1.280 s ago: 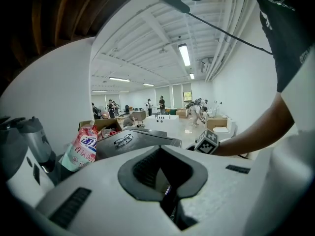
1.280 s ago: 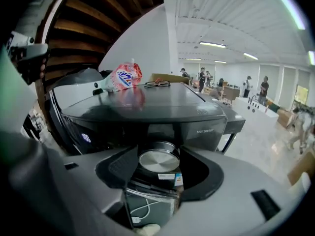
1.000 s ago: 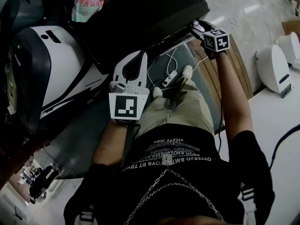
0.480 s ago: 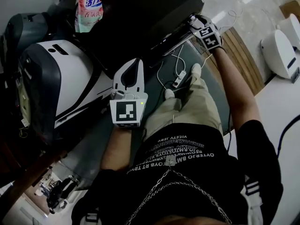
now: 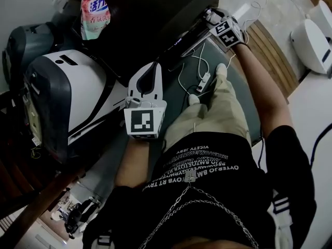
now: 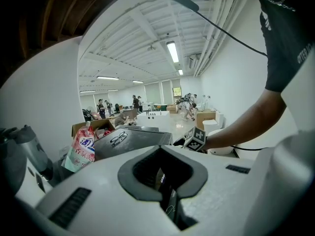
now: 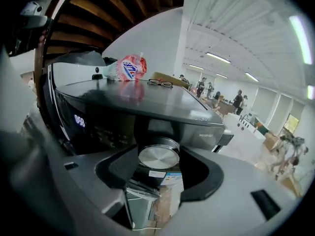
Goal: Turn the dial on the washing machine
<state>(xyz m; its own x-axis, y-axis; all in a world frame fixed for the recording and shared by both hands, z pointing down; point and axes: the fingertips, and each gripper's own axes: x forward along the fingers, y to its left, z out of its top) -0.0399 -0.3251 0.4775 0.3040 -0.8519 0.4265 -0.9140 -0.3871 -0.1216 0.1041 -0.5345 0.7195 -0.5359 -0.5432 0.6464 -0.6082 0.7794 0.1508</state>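
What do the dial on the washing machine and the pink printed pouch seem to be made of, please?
The dial looks like metal, or plastic with a metal finish: its flat face is silvery with a soft brushed sheen. The pouch looks like thin, glossy plastic film: it is printed in pink and white, creased, and catches highlights.

The dial has a brushed metal face, a little shiny. The washing machine is dark and glossy on top. The left tool is smooth matt white plastic. The pouch is glossy plastic film.
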